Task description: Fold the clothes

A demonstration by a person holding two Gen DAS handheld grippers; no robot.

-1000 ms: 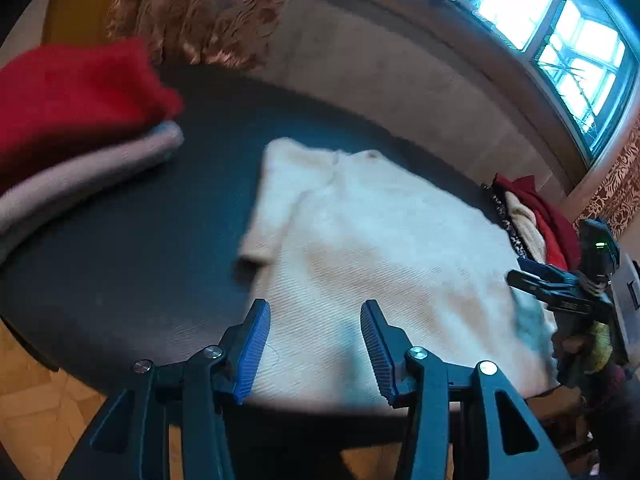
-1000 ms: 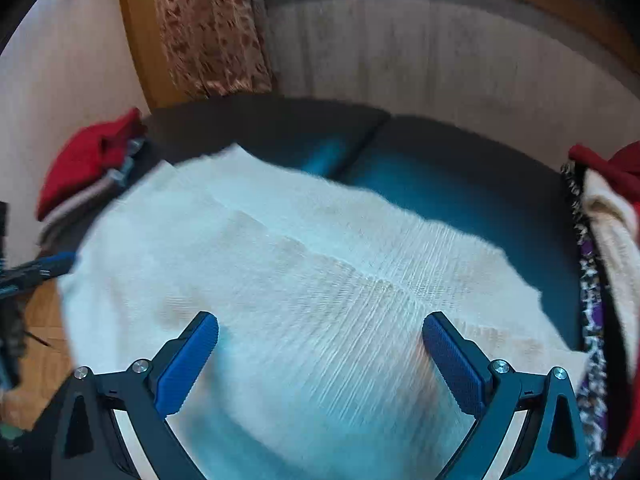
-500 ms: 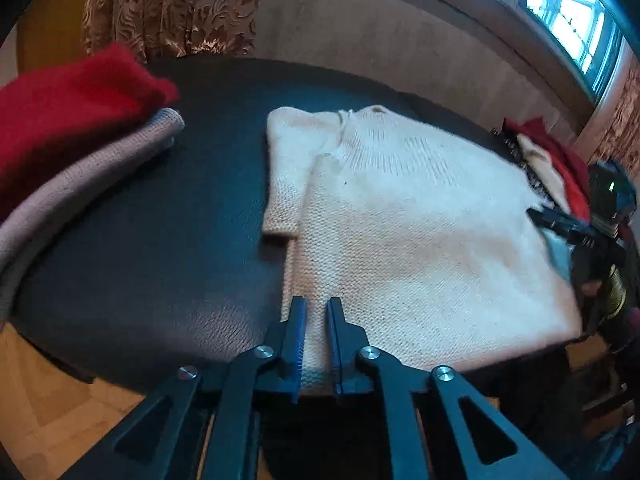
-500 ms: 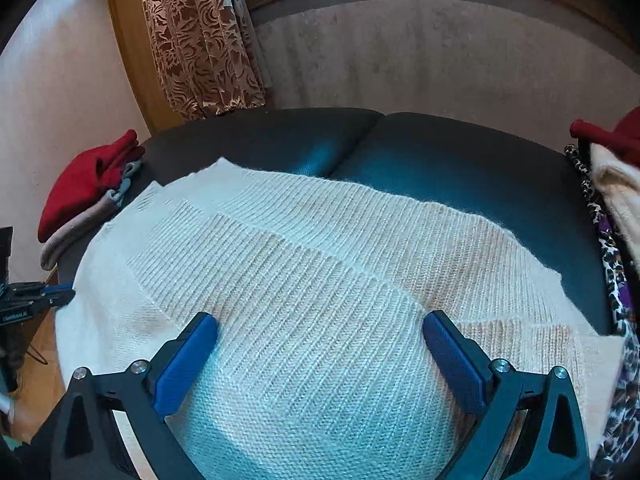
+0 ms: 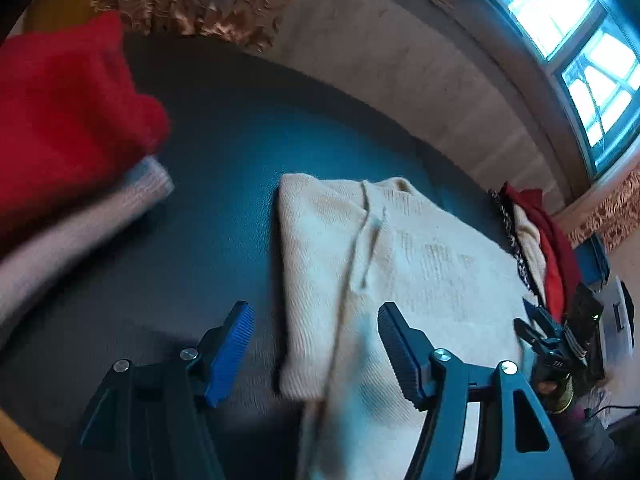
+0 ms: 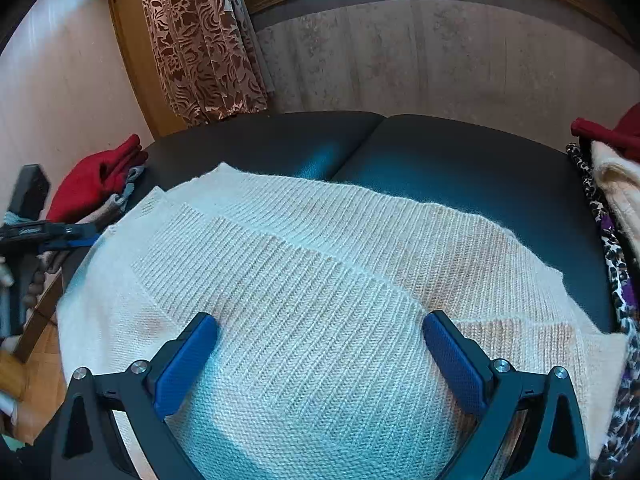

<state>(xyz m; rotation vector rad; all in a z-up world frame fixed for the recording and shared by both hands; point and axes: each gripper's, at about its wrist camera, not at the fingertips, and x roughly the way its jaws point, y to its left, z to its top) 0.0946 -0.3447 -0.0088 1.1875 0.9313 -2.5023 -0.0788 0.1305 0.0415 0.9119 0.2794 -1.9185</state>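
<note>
A cream knitted sweater (image 5: 420,276) lies flat on a dark padded bench (image 5: 224,184), one sleeve folded over its body. My left gripper (image 5: 314,342) is open just above the sweater's near left edge, holding nothing. My right gripper (image 6: 320,356) is open wide above the sweater's (image 6: 320,280) ribbed hem at the other side, empty. The right gripper also shows at the right of the left wrist view (image 5: 536,332), and the left gripper at the left of the right wrist view (image 6: 72,236).
A folded red garment (image 5: 68,120) on a pale folded one (image 5: 72,232) sits at the bench's left end. A pile of red, cream and leopard-print clothes (image 6: 612,200) lies at the right end. A wall, curtain (image 6: 200,40) and window (image 5: 580,40) stand behind.
My left gripper closed at the sweater's near edge half a second ago and has now opened and tilted up. The right gripper stayed open over the hem.
</note>
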